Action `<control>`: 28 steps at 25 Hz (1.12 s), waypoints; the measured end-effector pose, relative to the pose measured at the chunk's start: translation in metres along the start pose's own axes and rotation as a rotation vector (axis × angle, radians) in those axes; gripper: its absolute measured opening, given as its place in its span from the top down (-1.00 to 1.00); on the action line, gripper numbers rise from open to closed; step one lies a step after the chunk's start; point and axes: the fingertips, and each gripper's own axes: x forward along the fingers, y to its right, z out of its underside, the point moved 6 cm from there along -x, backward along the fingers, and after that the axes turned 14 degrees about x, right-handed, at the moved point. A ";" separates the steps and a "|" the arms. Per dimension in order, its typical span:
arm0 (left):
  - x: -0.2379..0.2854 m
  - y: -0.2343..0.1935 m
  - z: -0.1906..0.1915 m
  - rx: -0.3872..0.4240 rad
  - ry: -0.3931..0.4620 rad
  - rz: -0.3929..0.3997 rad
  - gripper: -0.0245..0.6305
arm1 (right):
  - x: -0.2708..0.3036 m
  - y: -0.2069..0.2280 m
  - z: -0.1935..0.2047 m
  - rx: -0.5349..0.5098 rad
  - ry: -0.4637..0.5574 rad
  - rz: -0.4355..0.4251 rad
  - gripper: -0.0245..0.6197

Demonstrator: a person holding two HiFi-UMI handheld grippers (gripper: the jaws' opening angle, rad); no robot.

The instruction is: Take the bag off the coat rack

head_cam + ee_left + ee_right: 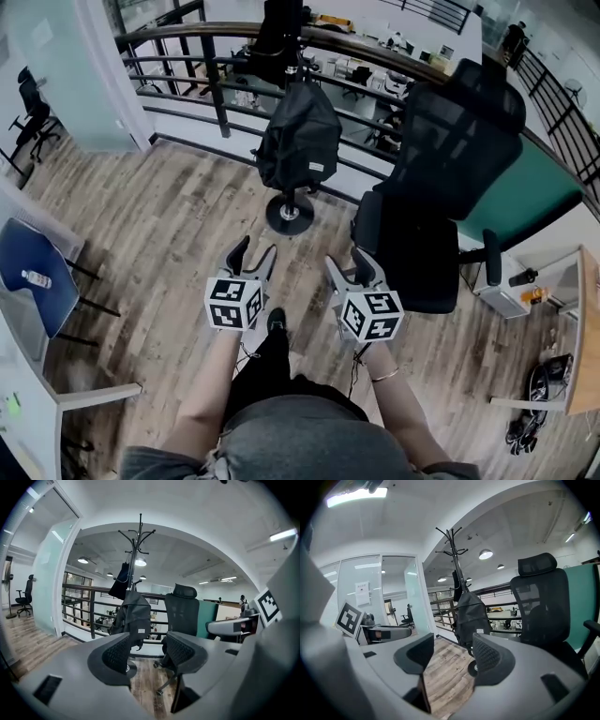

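1. Bag (298, 141) and jaws are well apart. The left gripper (147, 651) has its jaws standing moderately wide, with only wooden floor and the distant bag showing through the gap. The right gripper (452, 656) is likewise parted and empty.
2. Parted jaws suit an approach, I judge: each pair is ready to close on a strap or a fold of fabric once it gets there.
3. Both grippers are held side by side in front of the person, pointing nearly level at the rack. That puts the bag close to the middle of each gripper view.
4. The bag is a dark backpack hanging upright partway down the coat rack (139, 541), its body against the pole and clear of the round base. Which hook carries its strap I cannot tell. Another dark item hangs higher on the pole.
5. A black office chair (441, 178) stands just beside the rack on the person's right, and a railing (187, 37) runs behind it. The strap probably has to be lifted clear of its hook, then drawn back toward the person.
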 end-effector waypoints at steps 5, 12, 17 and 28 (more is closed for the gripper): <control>0.050 -0.043 -0.012 0.006 0.006 0.020 0.20 | 0.056 0.006 -0.025 -0.006 0.009 0.017 0.13; 0.114 -0.097 -0.020 -0.005 -0.008 0.037 0.15 | 0.119 0.024 -0.058 -0.019 0.028 0.083 -0.13; 0.149 -0.125 -0.024 -0.013 -0.020 0.059 0.08 | 0.153 0.035 -0.074 -0.034 0.036 0.107 -0.17; 0.212 -0.145 -0.021 0.006 -0.077 0.070 -0.06 | 0.212 0.066 -0.088 -0.061 -0.007 0.134 -0.48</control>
